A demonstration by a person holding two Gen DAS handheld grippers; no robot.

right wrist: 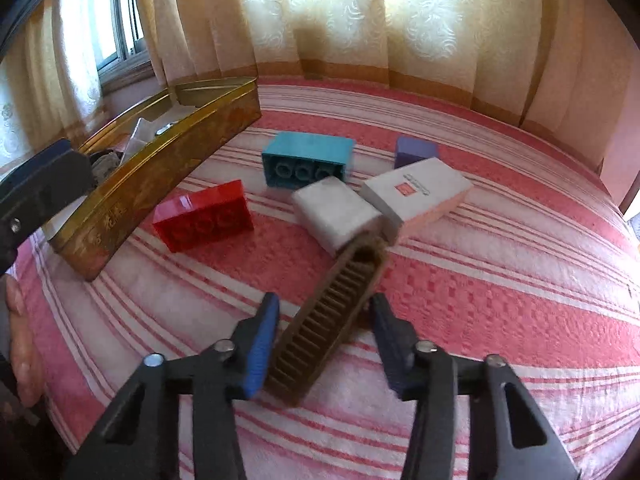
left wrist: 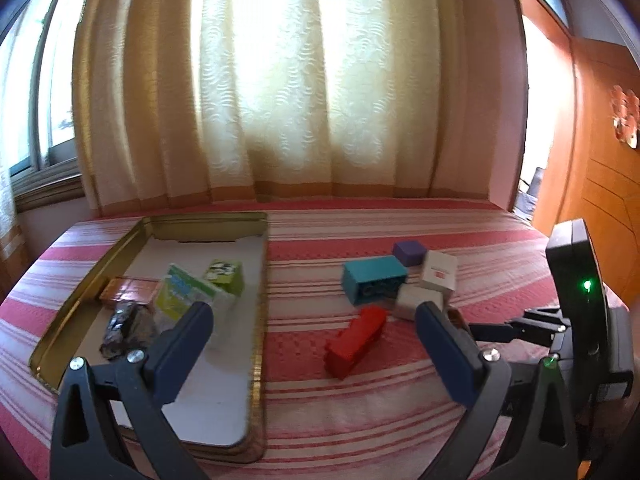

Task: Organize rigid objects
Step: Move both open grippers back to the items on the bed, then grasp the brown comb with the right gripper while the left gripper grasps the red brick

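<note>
Gold-coloured metal forms the shallow tin (left wrist: pixel 152 226) lying open on a pink-and-white striped bedspread (left wrist: pixel 400 400), its pale floor holding a green-and-white carton (left wrist: pixel 182 292), a smaller green printed box (left wrist: pixel 226 276), a brown box (left wrist: pixel 128 294) against the left wall and a crumpled dark wrapper (left wrist: pixel 124 328) near the front. Beside the tin, outside it, lie a red brick (right wrist: pixel 204 216), a teal brick (right wrist: pixel 308 158) on its side, a purple block (right wrist: pixel 414 152), a grey-white block (right wrist: pixel 334 212) and a white box with a red mark (right wrist: pixel 416 194). A brown ribbed piece (right wrist: pixel 328 320) rests on the bedspread between the fingers of the right gripper (right wrist: pixel 324 344), the left blue pad against its edge and the other just clear. The left gripper (left wrist: pixel 314 348) hangs with jaws wide and empty, above the tin's right wall and the red brick.
</note>
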